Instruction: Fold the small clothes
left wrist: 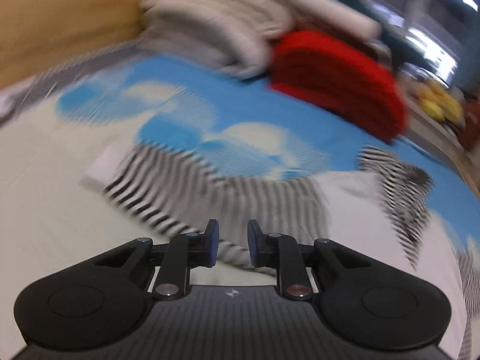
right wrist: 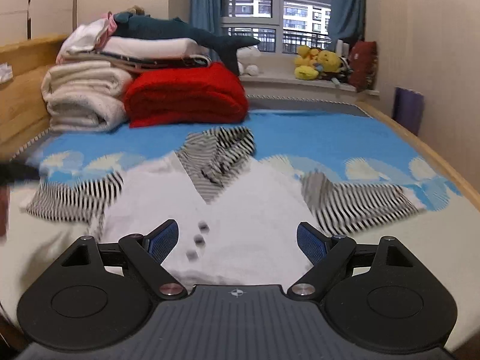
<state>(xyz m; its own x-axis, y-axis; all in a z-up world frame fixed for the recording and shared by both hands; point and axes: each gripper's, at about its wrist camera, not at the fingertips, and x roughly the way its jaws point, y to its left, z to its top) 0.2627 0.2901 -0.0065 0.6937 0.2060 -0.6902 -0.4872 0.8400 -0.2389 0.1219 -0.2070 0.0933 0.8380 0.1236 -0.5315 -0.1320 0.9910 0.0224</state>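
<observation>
A small white garment (right wrist: 255, 210) with black-and-white striped sleeves and a striped hood (right wrist: 219, 153) lies spread flat on the bed, front up, dark buttons (right wrist: 198, 240) down its middle. My right gripper (right wrist: 237, 240) is wide open and empty, low over the garment's lower front. In the blurred left wrist view, my left gripper (left wrist: 232, 244) is partly open with a narrow gap, above the striped left sleeve (left wrist: 168, 186); a bit of striped cloth shows between the jaws, apparently not clamped. The other striped part (left wrist: 399, 198) lies to the right.
The bed has a blue-and-white cloud sheet (right wrist: 315, 132). Folded white blankets (right wrist: 84, 99), a red blanket (right wrist: 186, 99) and a plush shark (right wrist: 180, 31) are stacked at the headboard. Yellow plush toys (right wrist: 318, 61) sit on the windowsill. The wooden bed edge (right wrist: 426, 150) runs along the right.
</observation>
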